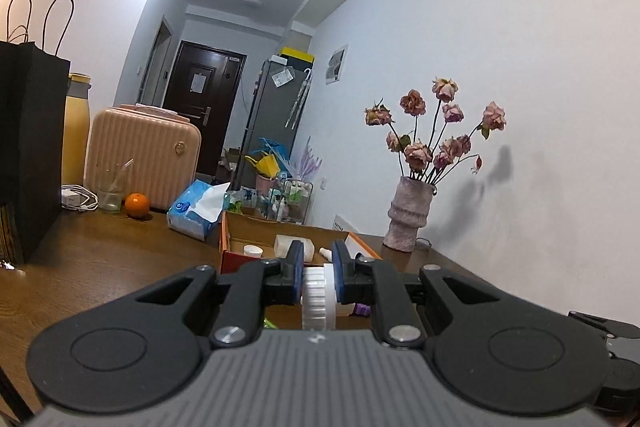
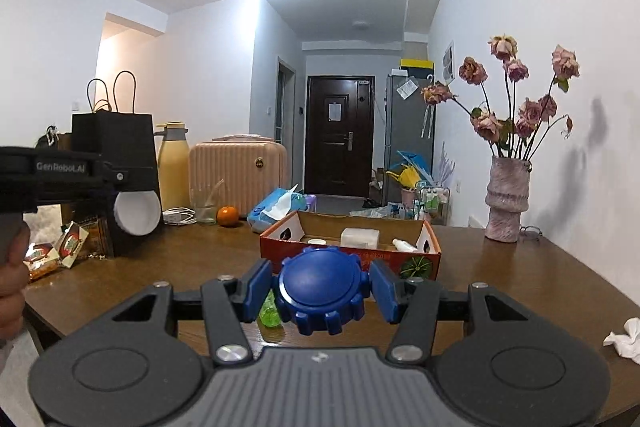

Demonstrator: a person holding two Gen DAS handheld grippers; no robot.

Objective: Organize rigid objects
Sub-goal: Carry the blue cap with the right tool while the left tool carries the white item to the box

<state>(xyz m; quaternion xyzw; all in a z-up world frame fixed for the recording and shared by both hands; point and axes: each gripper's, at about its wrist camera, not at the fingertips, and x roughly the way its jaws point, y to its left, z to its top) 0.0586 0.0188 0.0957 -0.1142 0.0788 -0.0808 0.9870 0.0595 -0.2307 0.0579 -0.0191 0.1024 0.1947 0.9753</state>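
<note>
My left gripper (image 1: 316, 269) is shut on a white ribbed lid (image 1: 318, 297), held on edge between the blue pads above the table. It also shows in the right wrist view, where the left gripper (image 2: 134, 205) holds the white lid (image 2: 136, 213) at the left. My right gripper (image 2: 320, 287) holds a blue ridged lid (image 2: 322, 289) between its blue pads, raised in front of the orange cardboard box (image 2: 352, 259). The box (image 1: 230, 239) holds a white container (image 2: 360, 237), a small white jar (image 1: 253, 250) and a white tube (image 2: 404, 245).
A vase of dried roses (image 2: 506, 205) stands right of the box near the wall. A tissue pack (image 1: 198, 207), orange (image 1: 137, 205), glass (image 1: 110, 189), pink case (image 1: 144, 159) and black bag (image 1: 28, 155) stand at left. A green bottle (image 2: 270, 313) lies under my right gripper.
</note>
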